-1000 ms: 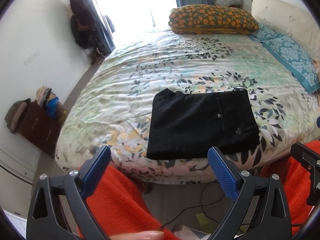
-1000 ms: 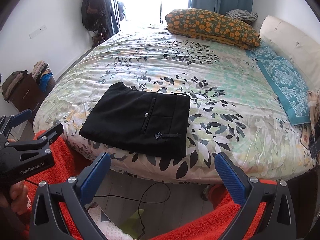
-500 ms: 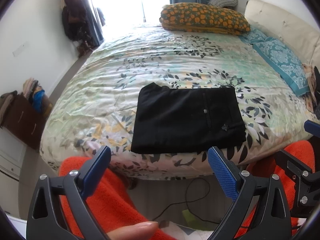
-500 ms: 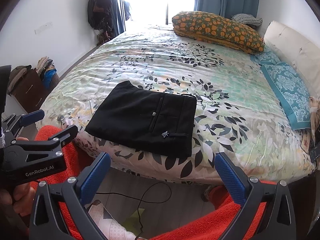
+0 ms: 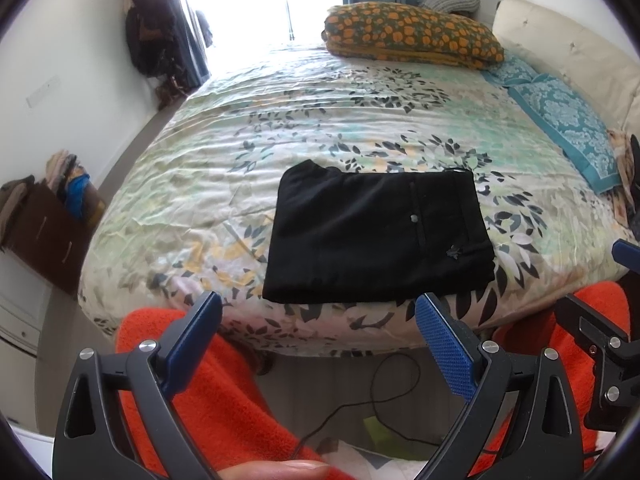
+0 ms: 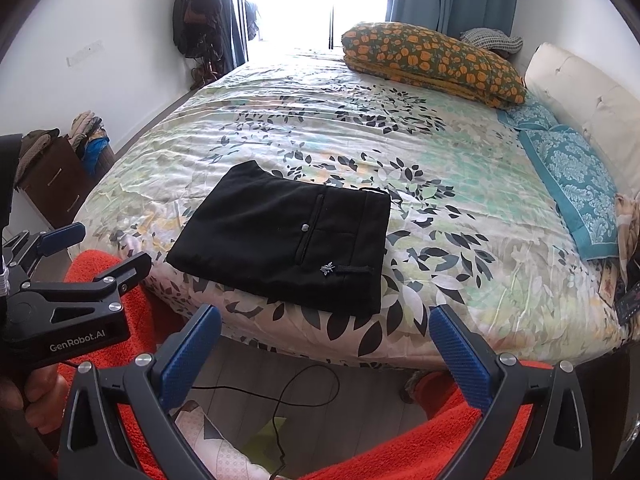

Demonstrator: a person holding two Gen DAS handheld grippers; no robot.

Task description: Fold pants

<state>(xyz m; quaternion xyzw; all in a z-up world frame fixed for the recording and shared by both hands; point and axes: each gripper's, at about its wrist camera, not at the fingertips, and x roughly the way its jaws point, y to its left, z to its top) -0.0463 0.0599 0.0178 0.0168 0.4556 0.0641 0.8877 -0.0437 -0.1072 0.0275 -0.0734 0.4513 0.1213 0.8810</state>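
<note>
Black pants (image 5: 376, 236) lie folded into a flat rectangle near the front edge of the bed; they also show in the right wrist view (image 6: 288, 240), back pocket and button up. My left gripper (image 5: 318, 320) is open and empty, held off the bed in front of the pants' near edge. My right gripper (image 6: 324, 332) is open and empty, also off the bed below the pants. The left gripper shows at the left of the right wrist view (image 6: 94, 248), the right gripper at the right of the left wrist view (image 5: 600, 280).
The bed has a leaf-patterned cover (image 6: 440, 184), an orange-patterned pillow (image 6: 432, 64) at the far end and a teal pillow (image 6: 572, 180) at the right by the headboard. A brown drawer unit (image 5: 44, 228) stands left. A cable (image 6: 304, 392) lies on the floor. Red fabric (image 5: 224, 408) is below me.
Both grippers have drawn back and risen slightly, so the bed sits a little farther off in view. The pants have not moved. Both grippers stayed open.
</note>
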